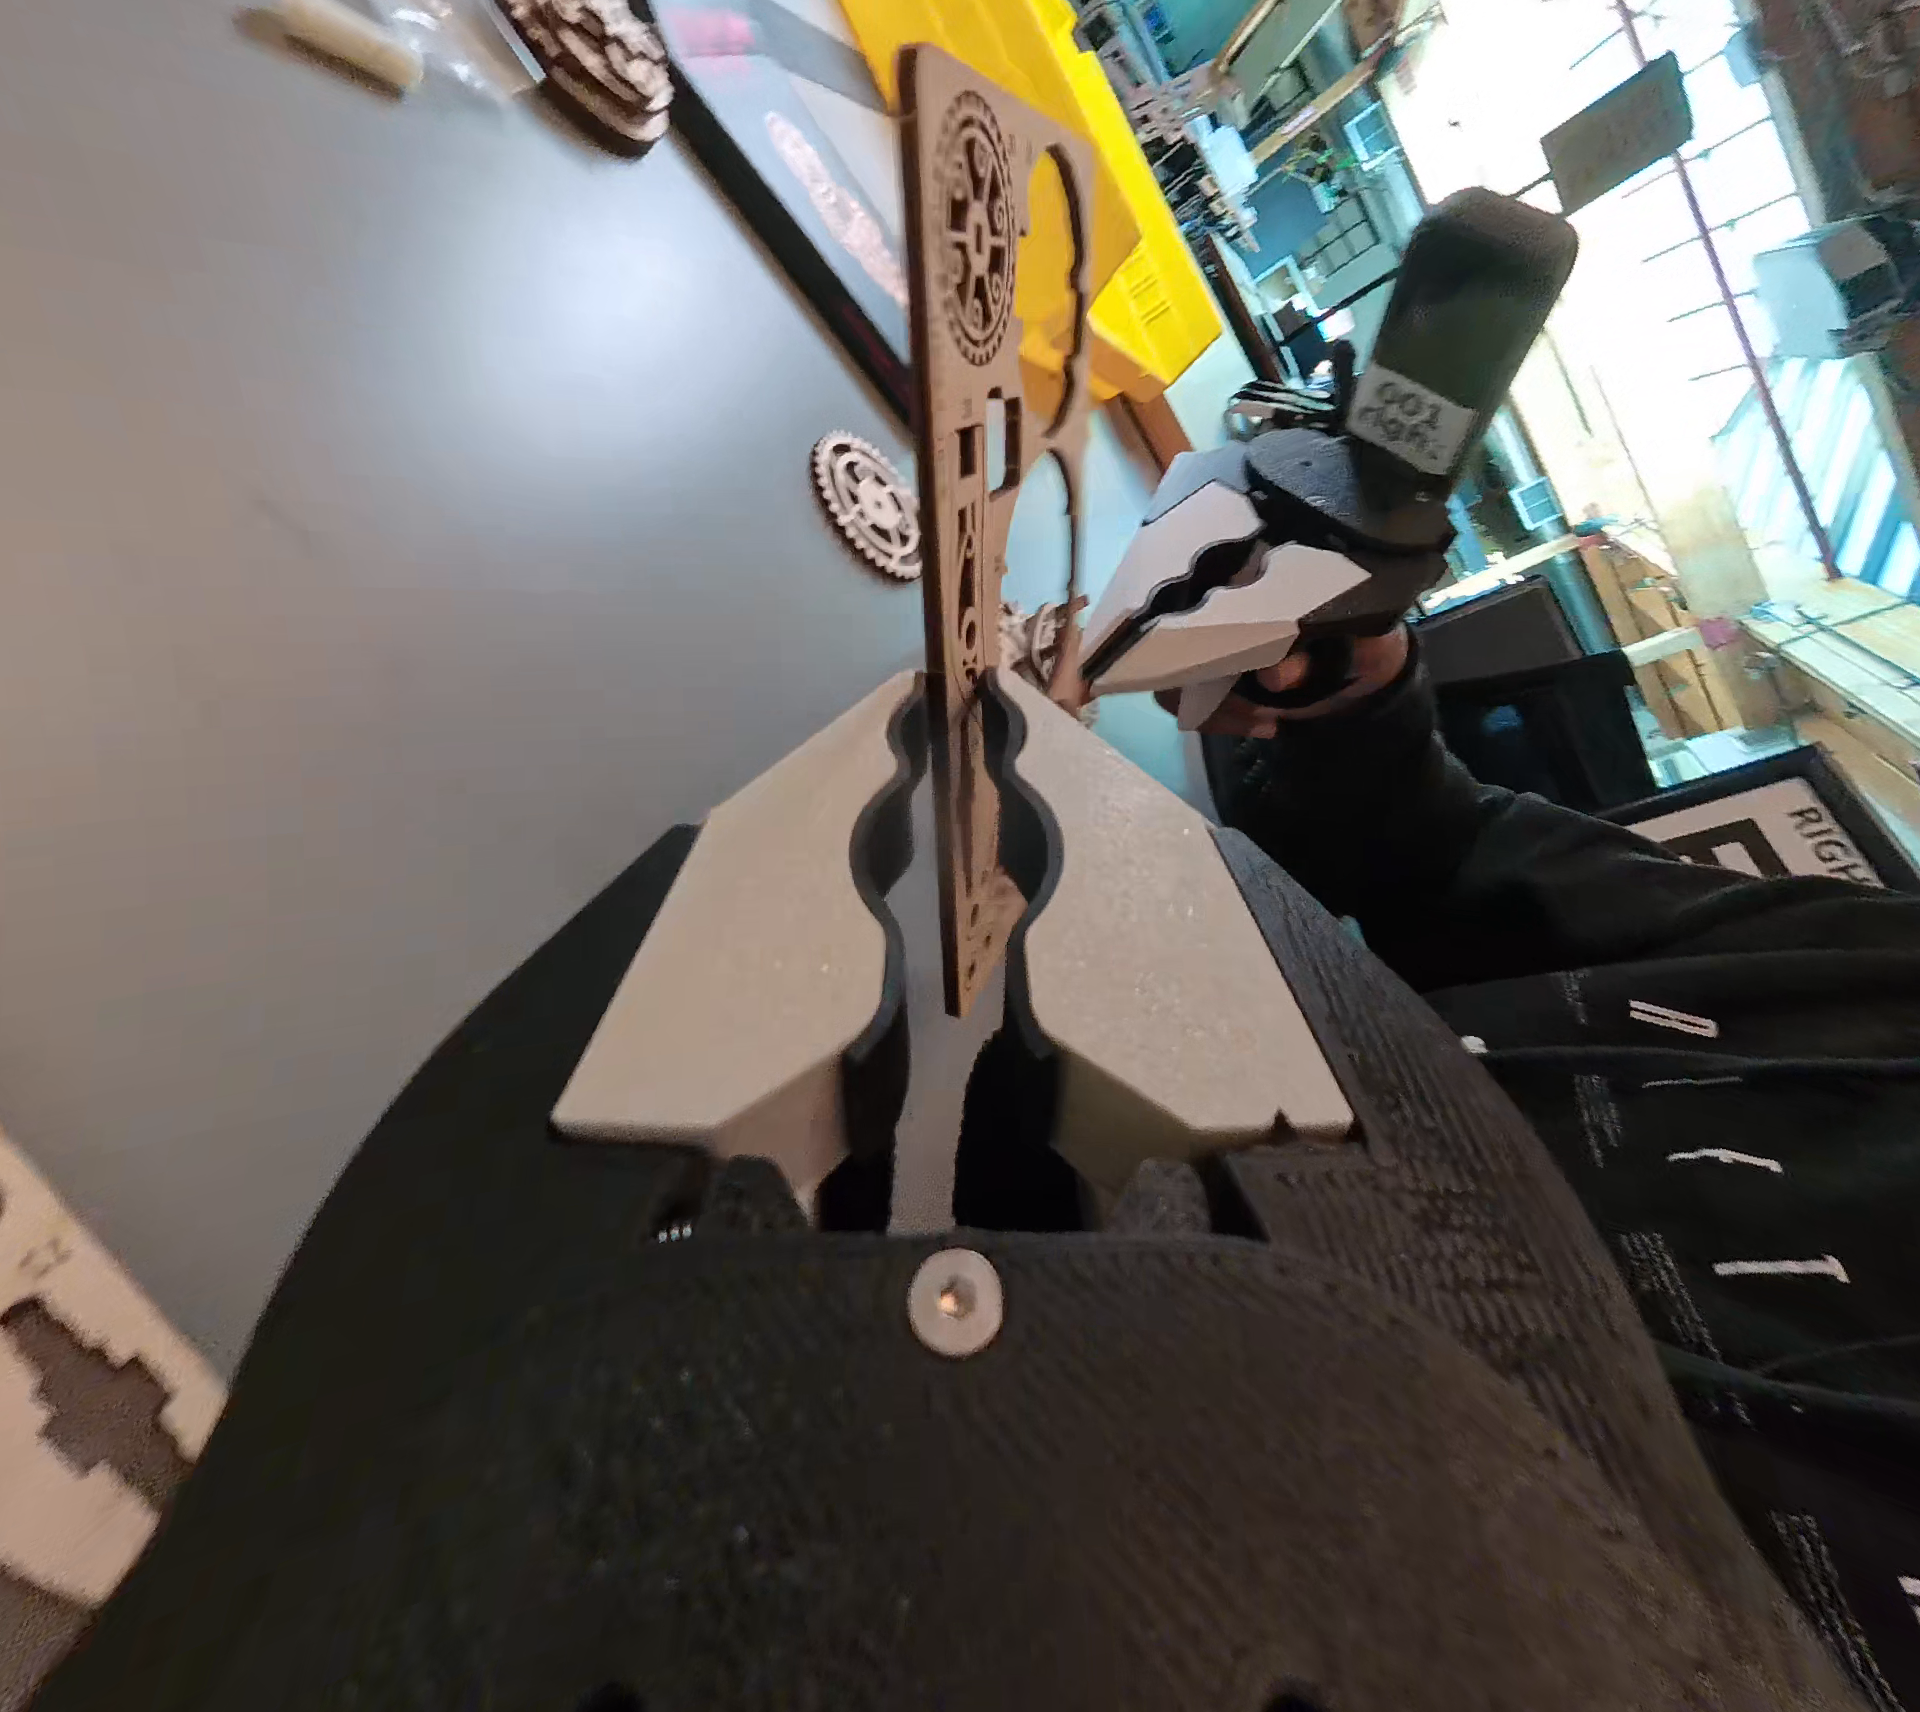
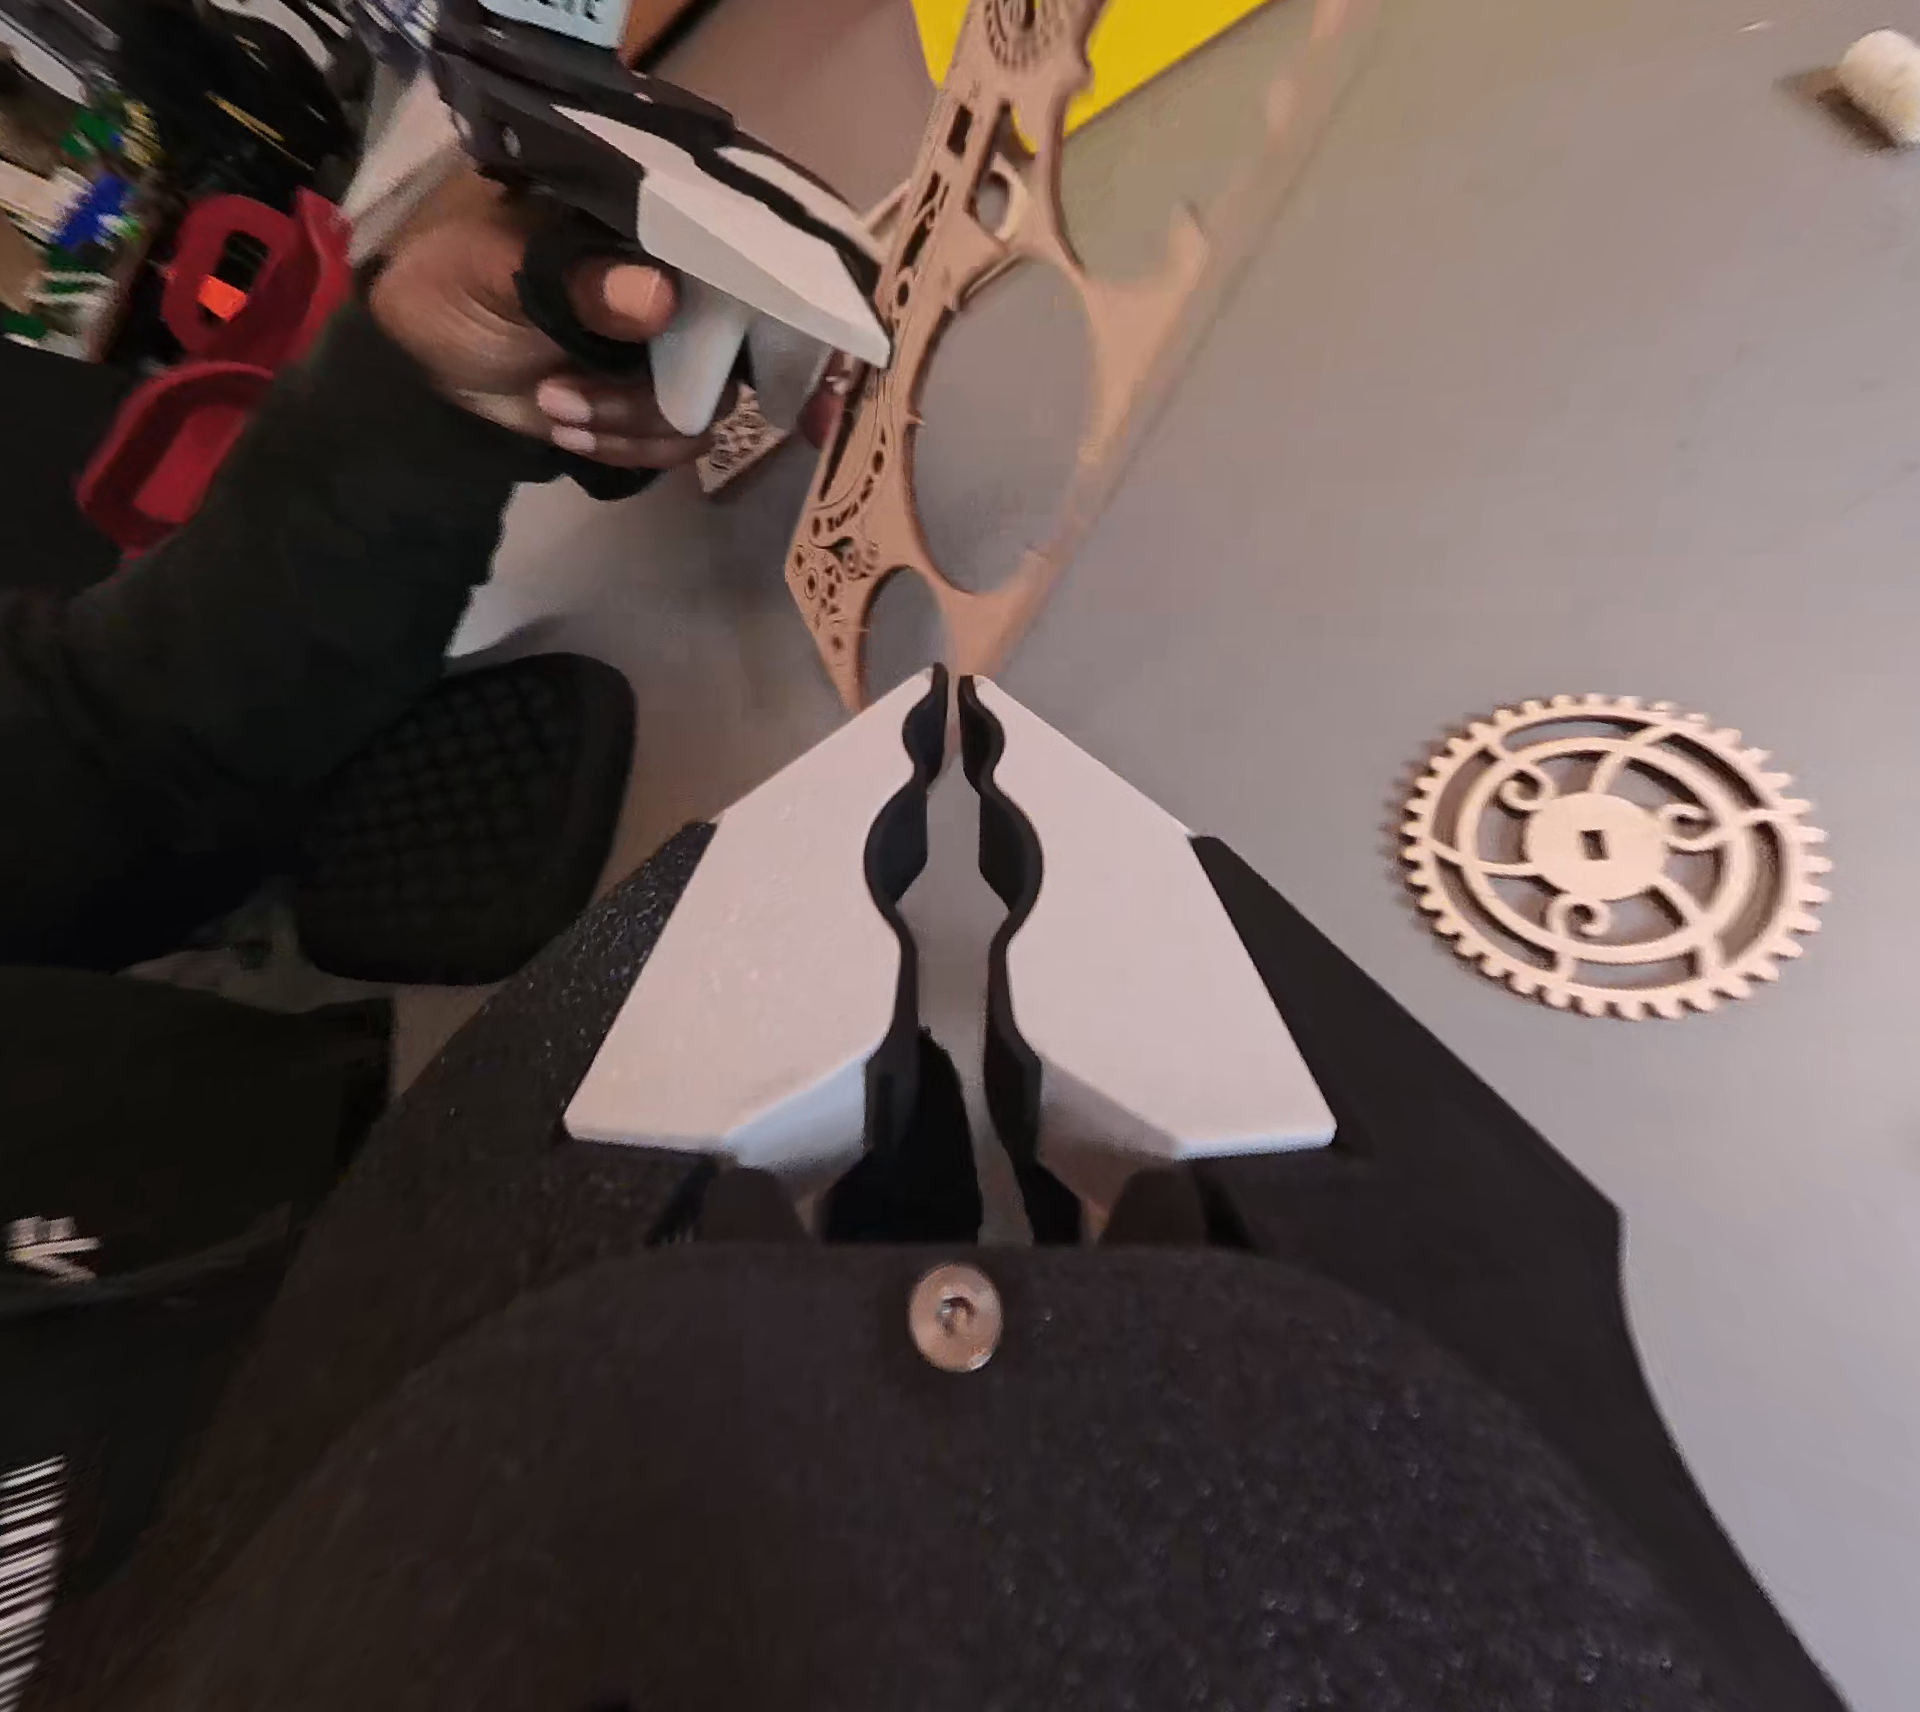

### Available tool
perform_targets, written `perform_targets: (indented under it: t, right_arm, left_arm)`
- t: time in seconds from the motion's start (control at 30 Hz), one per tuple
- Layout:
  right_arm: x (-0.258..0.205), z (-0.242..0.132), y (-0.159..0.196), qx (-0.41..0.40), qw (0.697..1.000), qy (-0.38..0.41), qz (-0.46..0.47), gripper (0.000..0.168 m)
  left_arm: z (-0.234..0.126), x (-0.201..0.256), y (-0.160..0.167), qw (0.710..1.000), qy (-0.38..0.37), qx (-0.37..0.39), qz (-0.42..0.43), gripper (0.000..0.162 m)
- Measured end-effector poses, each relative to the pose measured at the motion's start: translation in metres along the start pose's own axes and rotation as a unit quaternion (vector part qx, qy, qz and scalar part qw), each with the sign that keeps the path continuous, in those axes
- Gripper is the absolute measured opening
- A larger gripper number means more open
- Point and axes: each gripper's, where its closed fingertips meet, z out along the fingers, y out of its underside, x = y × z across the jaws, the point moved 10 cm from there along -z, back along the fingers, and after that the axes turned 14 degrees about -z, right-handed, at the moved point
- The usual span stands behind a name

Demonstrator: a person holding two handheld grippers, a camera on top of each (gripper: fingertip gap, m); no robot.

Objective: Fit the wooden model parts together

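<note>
- The left gripper is clamped on a flat wooden frame piece. Its two grey fingers squeeze the low end of the piece, which sticks up and away from them.
- The left wrist view shows the wooden frame piece nearly edge on. It has a carved wheel pattern near the top and a few cut-out holes.
- The right wrist view shows the wooden frame piece more from the flat side, so its big round holes are easy to see. Its top part is blurry there.
- The right gripper has its fingers very close together with only a thin gap, and nothing is between them. Its tips are just below the bottom corner of the wooden frame piece. I cannot tell if they touch it.
- In the left wrist view the right gripper is to the right of the wooden frame piece, held by a hand.
- A loose wooden gear lies flat on the grey table, to the right of the wooden frame piece in the right wrist view. In the left wrist view it is to the left of the piece.
- Only the left wrist view shows a stack of wooden gears far behind the wooden frame piece.
- A yellow bin sits behind the wooden frame piece.
- A small white roll lies far to the right of it.
</note>
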Motion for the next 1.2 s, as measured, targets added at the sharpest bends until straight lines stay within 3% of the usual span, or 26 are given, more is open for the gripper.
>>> perform_targets:
  t: [0.03, 0.33, 0.4, 0.5, 0.63, 0.8, 0.9, 1.07, 1.2]
  right_arm:
    - [0.0, -0.002, 0.0, -0.003, 1.0, 0.021, -0.015, 0.003]
    - [-0.016, -0.069, 0.001, 0.061, 0.988, 0.072, -0.123, 0.02]
    - [-0.011, -0.082, 0.01, 0.055, 0.985, 0.099, -0.131, 0.022]
    - [0.001, -0.099, 0.023, 0.048, 0.984, 0.128, -0.117, 0.023]
    - [0.023, -0.112, 0.029, 0.026, 0.978, 0.168, -0.118, 0.023]
    - [0.055, -0.095, 0.023, -0.073, 0.972, 0.172, -0.141, 0.037]
    - [0.07, -0.074, 0.017, -0.117, 0.968, 0.169, -0.145, 0.043]
    - [0.077, -0.038, 0.005, -0.178, 0.964, 0.134, -0.146, 0.052]
    - [0.082, -0.019, -0.001, -0.226, 0.957, 0.109, -0.144, 0.055]
  left_arm:
    - [-0.002, -0.004, 0.001, 1.0, -0.019, -0.003, 0.0, 0.002]
    - [-0.02, -0.034, -0.018, 0.989, -0.144, -0.009, -0.01, 0.014]
    - [-0.025, -0.033, -0.02, 0.98, -0.197, 0.0, 0.024, 0.028]
    - [-0.037, -0.023, -0.023, 0.96, -0.264, 0.033, 0.088, 0.037]
    - [-0.023, 0.003, -0.01, 0.945, -0.27, 0.012, 0.186, 0.043]
    - [0.04, 0.027, 0.031, 0.917, -0.218, -0.113, 0.314, 0.063]
    - [0.065, 0.026, 0.043, 0.895, -0.225, -0.168, 0.346, 0.061]
    - [0.064, 0.015, 0.042, 0.886, -0.251, -0.186, 0.342, 0.059]
    - [0.053, 0.008, 0.035, 0.882, -0.281, -0.162, 0.342, 0.047]
